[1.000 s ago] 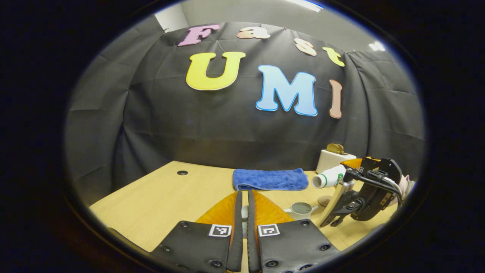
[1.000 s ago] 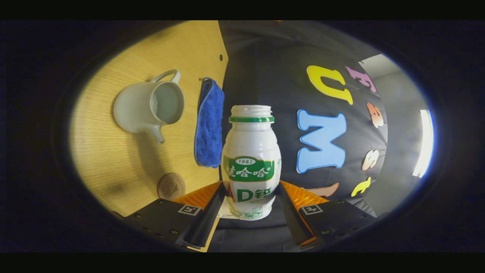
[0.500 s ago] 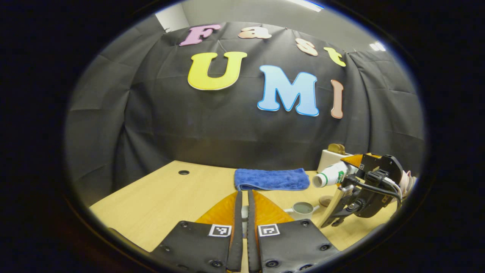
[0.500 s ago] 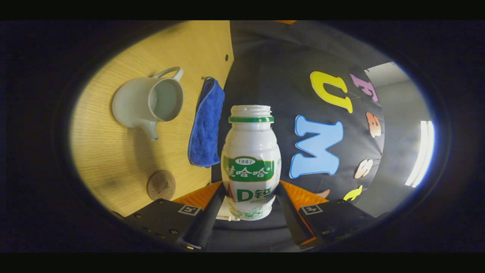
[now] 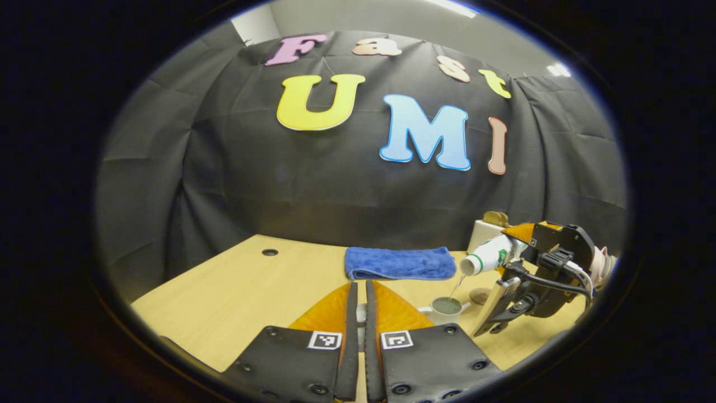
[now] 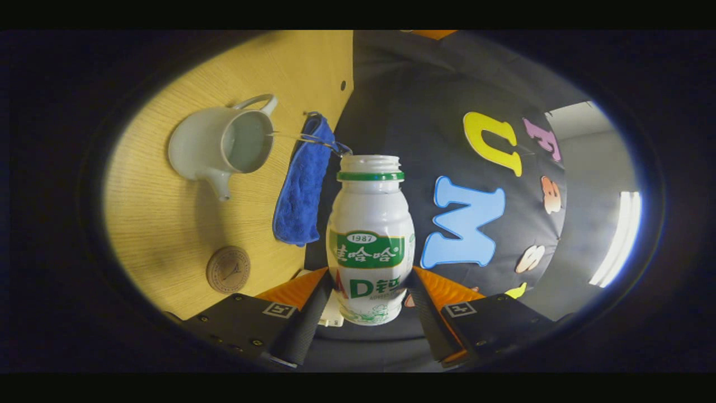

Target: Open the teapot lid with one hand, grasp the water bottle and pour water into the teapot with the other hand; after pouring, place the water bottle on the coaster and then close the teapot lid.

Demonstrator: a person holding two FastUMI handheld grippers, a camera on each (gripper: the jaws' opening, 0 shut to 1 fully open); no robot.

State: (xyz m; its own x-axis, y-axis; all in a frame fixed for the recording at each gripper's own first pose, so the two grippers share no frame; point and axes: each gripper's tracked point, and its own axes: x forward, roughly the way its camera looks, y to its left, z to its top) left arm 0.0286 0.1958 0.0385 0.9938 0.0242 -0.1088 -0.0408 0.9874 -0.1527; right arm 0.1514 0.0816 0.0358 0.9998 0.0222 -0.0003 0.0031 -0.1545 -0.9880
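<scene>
Behind the teapot [image 5: 446,309], white box [image 5: 485,235], left gripper view.

The right tongs [image 6: 369,296] are tipped sideways, both fingers pressed against the flanks of a water bottle [image 6: 370,240] held between them. The left tongs [image 5: 358,313] point forward, fingers nearly together around a small pale piece.
</scene>
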